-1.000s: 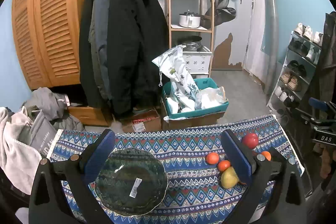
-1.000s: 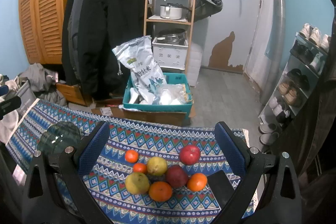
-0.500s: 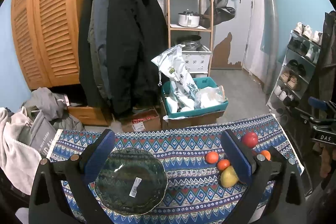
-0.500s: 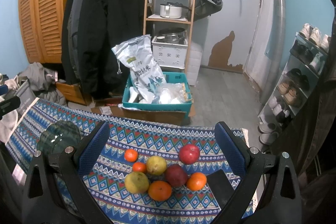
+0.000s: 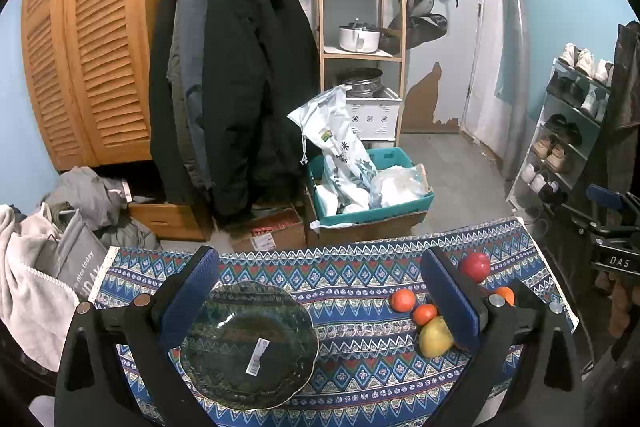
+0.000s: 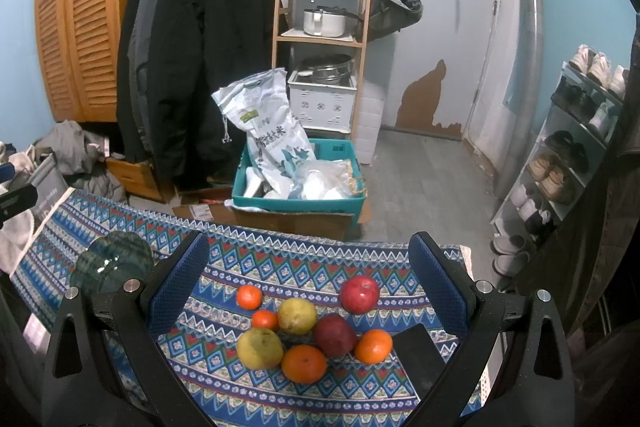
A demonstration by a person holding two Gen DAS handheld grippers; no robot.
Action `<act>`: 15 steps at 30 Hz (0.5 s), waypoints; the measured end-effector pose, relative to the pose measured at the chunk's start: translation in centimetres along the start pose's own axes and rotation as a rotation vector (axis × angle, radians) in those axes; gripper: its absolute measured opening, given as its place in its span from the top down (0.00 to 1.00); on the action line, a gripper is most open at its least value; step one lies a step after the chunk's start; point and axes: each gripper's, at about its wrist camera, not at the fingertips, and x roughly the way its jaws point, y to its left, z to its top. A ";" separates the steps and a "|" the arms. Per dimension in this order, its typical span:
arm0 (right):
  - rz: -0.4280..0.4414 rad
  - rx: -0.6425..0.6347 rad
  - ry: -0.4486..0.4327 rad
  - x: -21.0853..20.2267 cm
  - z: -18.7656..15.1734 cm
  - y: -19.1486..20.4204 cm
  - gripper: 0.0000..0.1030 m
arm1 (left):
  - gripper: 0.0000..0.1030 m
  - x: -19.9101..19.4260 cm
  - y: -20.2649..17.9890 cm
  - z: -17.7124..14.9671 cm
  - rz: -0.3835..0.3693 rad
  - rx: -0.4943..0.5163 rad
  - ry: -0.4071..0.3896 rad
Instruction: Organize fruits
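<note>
A dark green glass plate (image 5: 248, 343) with a white sticker lies on the patterned cloth, under my open left gripper (image 5: 320, 291). The same plate (image 6: 114, 261) shows at the far left of the right wrist view. My right gripper (image 6: 310, 279) hovers open above a cluster of fruit: a red apple (image 6: 359, 294), a darker apple (image 6: 334, 334), two yellow pears (image 6: 259, 347) (image 6: 297, 315) and several oranges (image 6: 304, 363). In the left wrist view some fruit sits at the right: a red apple (image 5: 474, 266), an orange (image 5: 402, 299), a pear (image 5: 434, 338). Neither gripper holds anything.
A black flat object (image 6: 420, 351) lies by the fruit near the right finger. Beyond the table's far edge stand a teal bin (image 5: 372, 187) of bags on cardboard, hanging coats (image 5: 236, 79), a wooden shelf (image 6: 320, 27) and a shoe rack (image 6: 576, 147). Clothes (image 5: 36, 259) pile at the left.
Both views have shifted only slightly; the fruit and the plate stay where they were and both grippers remain open.
</note>
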 end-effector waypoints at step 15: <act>-0.002 -0.001 0.000 -0.1 0.2 0.0 0.05 | 0.01 -0.1 0.0 0.0 -0.002 0.001 0.000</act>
